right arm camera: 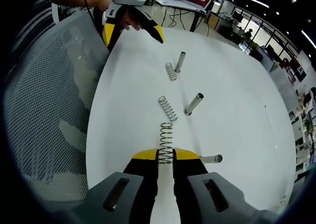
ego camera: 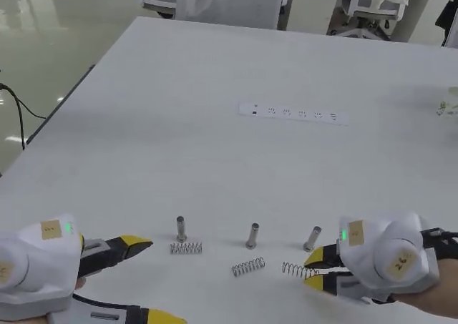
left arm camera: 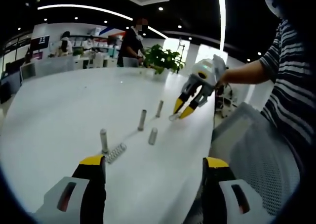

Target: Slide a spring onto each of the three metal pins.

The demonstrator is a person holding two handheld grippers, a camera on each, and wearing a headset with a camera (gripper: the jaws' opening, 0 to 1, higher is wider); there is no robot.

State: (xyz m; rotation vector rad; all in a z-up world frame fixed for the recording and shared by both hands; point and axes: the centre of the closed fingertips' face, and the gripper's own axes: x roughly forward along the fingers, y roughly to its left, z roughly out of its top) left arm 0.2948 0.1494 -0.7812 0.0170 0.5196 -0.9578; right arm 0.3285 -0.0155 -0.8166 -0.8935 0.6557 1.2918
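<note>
Three short metal pins (ego camera: 181, 228) (ego camera: 252, 235) (ego camera: 313, 237) stand upright in a row near the front of the white table (ego camera: 215, 88). A spring (ego camera: 186, 248) lies beside the left pin and a second spring (ego camera: 248, 266) lies in front of the middle pin. My right gripper (ego camera: 313, 269) is shut on one end of the third spring (ego camera: 295, 269), close to the right pin; its own view shows that spring (right arm camera: 166, 137) sticking out from between the yellow tips of the right gripper (right arm camera: 165, 155). My left gripper (ego camera: 154, 281) is open and holds nothing, left of the pins.
A white power strip (ego camera: 293, 113) lies flat further back on the table. A small object (ego camera: 445, 106) sits at the far right edge. A grey mesh chair (right arm camera: 49, 100) is at the table's near edge. People stand far behind the table (left arm camera: 132, 41).
</note>
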